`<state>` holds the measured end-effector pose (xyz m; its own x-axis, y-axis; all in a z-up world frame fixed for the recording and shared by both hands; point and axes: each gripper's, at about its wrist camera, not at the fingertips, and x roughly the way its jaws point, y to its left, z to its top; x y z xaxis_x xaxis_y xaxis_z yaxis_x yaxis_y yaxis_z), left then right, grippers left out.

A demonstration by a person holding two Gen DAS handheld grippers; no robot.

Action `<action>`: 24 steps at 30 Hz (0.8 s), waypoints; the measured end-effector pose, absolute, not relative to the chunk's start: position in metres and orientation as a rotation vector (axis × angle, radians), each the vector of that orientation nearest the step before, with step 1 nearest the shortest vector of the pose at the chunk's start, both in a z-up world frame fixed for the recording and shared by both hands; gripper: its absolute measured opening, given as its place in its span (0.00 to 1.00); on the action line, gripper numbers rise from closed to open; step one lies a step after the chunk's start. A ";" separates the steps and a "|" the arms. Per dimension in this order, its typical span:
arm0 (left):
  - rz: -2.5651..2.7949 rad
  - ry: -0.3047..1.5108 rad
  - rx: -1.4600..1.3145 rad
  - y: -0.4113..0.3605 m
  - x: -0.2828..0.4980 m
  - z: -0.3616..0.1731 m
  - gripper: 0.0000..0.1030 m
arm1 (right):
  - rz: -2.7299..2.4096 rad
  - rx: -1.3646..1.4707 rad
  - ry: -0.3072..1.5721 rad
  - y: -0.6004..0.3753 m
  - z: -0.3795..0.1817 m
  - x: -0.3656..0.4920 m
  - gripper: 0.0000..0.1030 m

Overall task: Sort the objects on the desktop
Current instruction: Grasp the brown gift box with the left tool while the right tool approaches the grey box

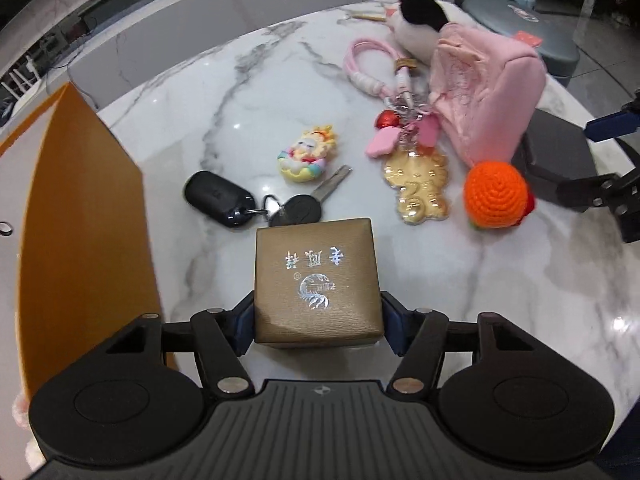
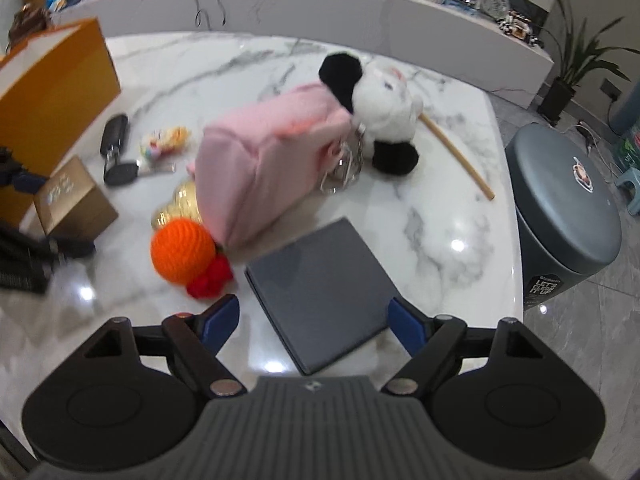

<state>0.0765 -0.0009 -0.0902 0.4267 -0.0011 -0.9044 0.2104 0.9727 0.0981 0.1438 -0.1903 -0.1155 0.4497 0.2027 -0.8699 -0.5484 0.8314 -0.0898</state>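
Note:
My left gripper (image 1: 317,320) is shut on a small brown gift box (image 1: 316,280) with silver print, close to the marble table (image 1: 200,92). The box also shows in the right wrist view (image 2: 72,200), with the left gripper (image 2: 24,184) at it. My right gripper (image 2: 316,320) is open, its blue fingers on either side of a flat grey box (image 2: 320,292) lying on the table. The right gripper also shows at the right edge of the left wrist view (image 1: 592,156). An open orange box (image 1: 80,216) stands at the left, also in the right wrist view (image 2: 52,92).
On the table lie a black key fob with key (image 1: 240,200), a small cartoon figure (image 1: 308,154), a gold charm on a pink keychain (image 1: 416,184), an orange crochet ball (image 1: 494,194), a pink pouch (image 2: 260,160), a panda plush (image 2: 376,108) and a wooden stick (image 2: 460,156). A grey bin (image 2: 568,216) stands beyond the right edge.

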 end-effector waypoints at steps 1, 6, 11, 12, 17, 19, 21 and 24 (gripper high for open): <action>-0.140 1.123 0.207 -0.002 0.076 -0.090 0.69 | 0.483 -0.404 1.000 -0.192 -0.118 0.144 0.82; -0.155 1.110 0.219 -0.009 0.076 -0.092 0.69 | 0.510 -0.453 1.001 -0.193 -0.130 0.145 0.82; -0.146 1.122 0.191 -0.008 0.080 -0.094 0.70 | 0.518 -0.476 0.984 -0.190 -0.139 0.148 0.83; -0.147 1.125 0.184 -0.007 0.081 -0.094 0.70 | 0.517 -0.470 0.977 -0.190 -0.139 0.150 0.83; -0.152 1.124 0.162 -0.005 0.083 -0.095 0.68 | 0.525 -0.486 0.926 -0.188 -0.141 0.154 0.83; -0.162 1.122 0.170 -0.006 0.083 -0.095 0.67 | 0.534 -0.501 0.898 -0.187 -0.142 0.154 0.88; -0.167 1.120 0.175 -0.008 0.083 -0.095 0.67 | 0.543 -0.525 0.873 -0.185 -0.143 0.153 0.90; -0.174 1.116 0.178 -0.009 0.082 -0.095 0.67 | 0.551 -0.519 0.858 -0.187 -0.144 0.155 0.92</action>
